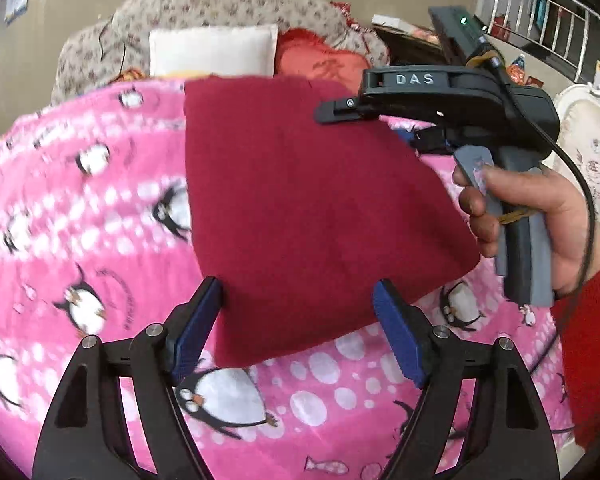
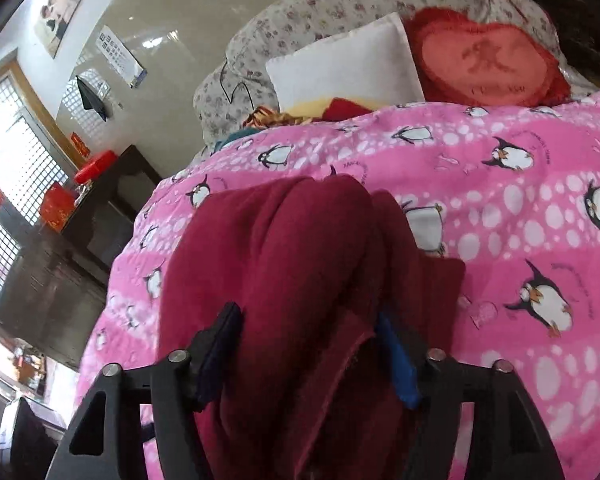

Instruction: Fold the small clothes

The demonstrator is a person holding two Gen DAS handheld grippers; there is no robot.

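Note:
A dark red garment (image 1: 300,208) hangs over the pink penguin quilt (image 1: 80,200). Its far right edge is lifted by my right gripper (image 1: 332,114), seen from the side in the left wrist view. My left gripper (image 1: 300,300) is open with its blue pads (image 1: 396,332) either side of the garment's near edge, holding nothing. In the right wrist view the garment (image 2: 284,264) is bunched between the right gripper's jaws (image 2: 308,336), which press on the cloth and hold it above the quilt (image 2: 500,208).
A white pillow (image 1: 212,50), a red heart cushion (image 2: 488,60) and a floral bedcover (image 1: 220,4) lie at the bed's head. A dark cabinet (image 2: 100,208) stands beside the bed. A cream chair (image 1: 592,148) and a metal railing (image 1: 560,28) are at right.

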